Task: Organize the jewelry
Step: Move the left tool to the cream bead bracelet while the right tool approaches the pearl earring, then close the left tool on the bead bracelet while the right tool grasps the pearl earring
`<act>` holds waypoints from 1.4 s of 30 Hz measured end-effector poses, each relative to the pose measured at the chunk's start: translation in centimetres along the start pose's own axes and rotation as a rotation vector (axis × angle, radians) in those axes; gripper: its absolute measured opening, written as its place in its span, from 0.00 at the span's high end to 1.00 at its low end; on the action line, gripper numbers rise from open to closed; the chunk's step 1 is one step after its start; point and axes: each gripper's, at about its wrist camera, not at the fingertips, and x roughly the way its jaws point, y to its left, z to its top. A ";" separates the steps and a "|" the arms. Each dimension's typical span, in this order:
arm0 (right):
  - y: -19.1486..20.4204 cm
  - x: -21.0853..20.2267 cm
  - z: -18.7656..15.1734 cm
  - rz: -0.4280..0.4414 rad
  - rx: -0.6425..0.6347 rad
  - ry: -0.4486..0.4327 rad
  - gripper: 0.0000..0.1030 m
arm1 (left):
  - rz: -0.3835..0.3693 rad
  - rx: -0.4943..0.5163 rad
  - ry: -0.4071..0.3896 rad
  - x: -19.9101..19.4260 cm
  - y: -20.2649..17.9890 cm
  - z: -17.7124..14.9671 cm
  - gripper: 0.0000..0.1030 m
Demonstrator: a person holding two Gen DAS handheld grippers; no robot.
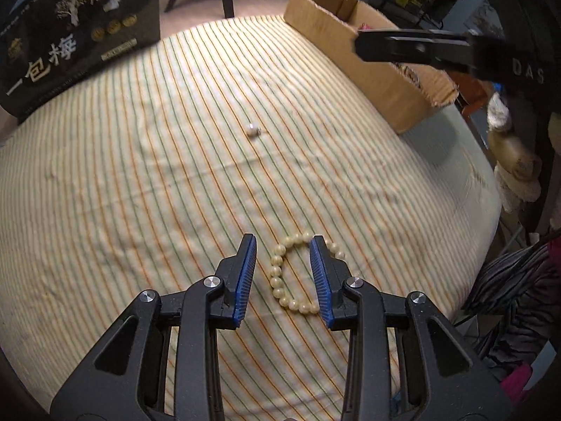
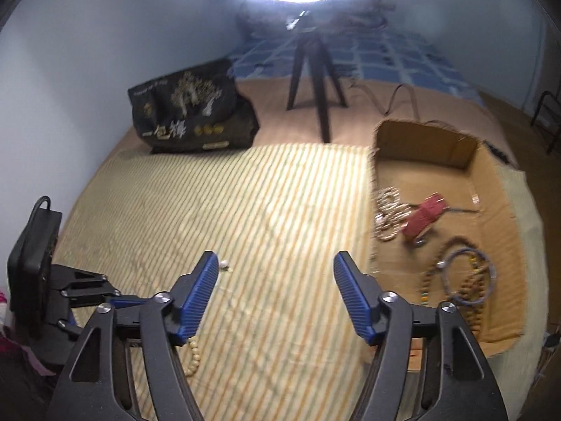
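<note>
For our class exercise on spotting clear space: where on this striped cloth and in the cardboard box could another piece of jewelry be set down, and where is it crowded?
Free: the striped cloth between the black bag, the cardboard box and the small pearl; also the box's far end by its back wall. Crowded: the box's near half, with the red pouch and bead strands, and around the pearl bracelet under the left claw.
</note>
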 end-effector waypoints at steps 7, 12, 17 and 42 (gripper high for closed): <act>1.0 3.2 -0.5 0.056 -0.004 0.072 0.53 | 0.055 0.032 0.030 2.0 -0.5 -0.5 0.77; 1.8 4.9 -0.8 0.050 -0.044 0.102 0.58 | 0.096 0.061 0.020 2.8 -0.9 -1.0 0.87; 2.2 6.3 -1.0 0.044 -0.071 0.125 0.64 | 0.098 0.040 0.014 2.7 -0.3 -1.0 0.93; 6.6 10.8 -1.9 -0.027 -0.256 0.173 0.93 | 0.110 -0.022 -0.002 1.3 3.0 -0.9 0.93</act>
